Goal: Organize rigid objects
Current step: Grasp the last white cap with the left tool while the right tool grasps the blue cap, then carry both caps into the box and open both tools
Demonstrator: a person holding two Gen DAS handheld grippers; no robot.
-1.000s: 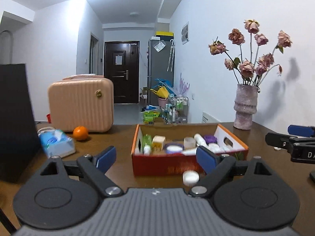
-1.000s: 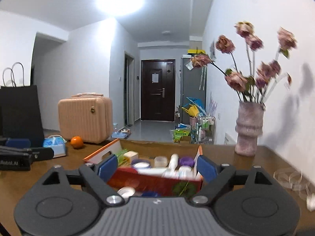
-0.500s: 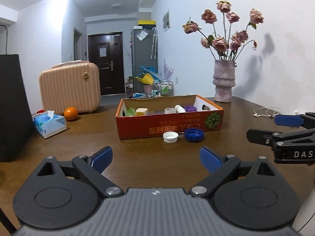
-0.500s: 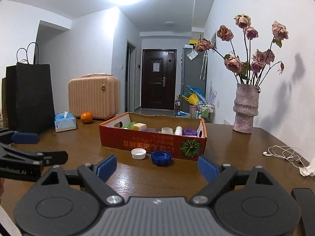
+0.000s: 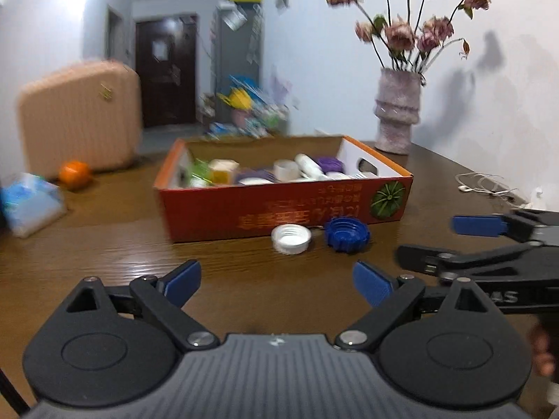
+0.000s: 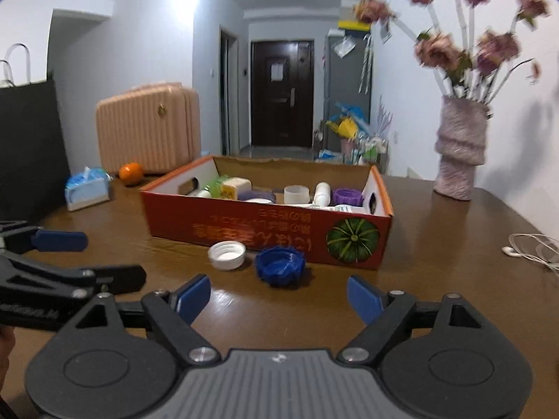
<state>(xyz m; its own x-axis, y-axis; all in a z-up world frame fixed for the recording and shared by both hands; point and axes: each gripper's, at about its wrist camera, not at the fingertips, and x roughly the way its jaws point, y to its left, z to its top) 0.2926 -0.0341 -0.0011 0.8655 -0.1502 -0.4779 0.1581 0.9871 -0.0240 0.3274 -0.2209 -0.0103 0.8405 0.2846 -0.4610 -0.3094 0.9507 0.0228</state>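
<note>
A red cardboard box (image 5: pixel 244 209) (image 6: pixel 244 223) stands on the brown table, holding several small bottles, jars and lids. A white cap (image 5: pixel 291 239) (image 6: pixel 227 255) and a blue cap (image 5: pixel 346 234) (image 6: pixel 279 270) lie on the table just in front of the box. My left gripper (image 5: pixel 276 282) is open and empty, short of the white cap. My right gripper (image 6: pixel 279 296) is open and empty, just short of the blue cap. Each gripper shows in the other's view, the right one (image 5: pixel 461 241) and the left one (image 6: pixel 101 258).
A vase of dried flowers (image 5: pixel 398 111) (image 6: pixel 459 150) stands at the back right. White earphones (image 5: pixel 482 183) (image 6: pixel 531 248) lie at the right. A pink suitcase (image 6: pixel 146 125), an orange (image 6: pixel 131 171), a tissue pack (image 6: pixel 87 192) and a black bag (image 6: pixel 28 146) stand at the left.
Both grippers pulled back from the box, then came in closer to the two caps and lower over the table. Both stayed open.
</note>
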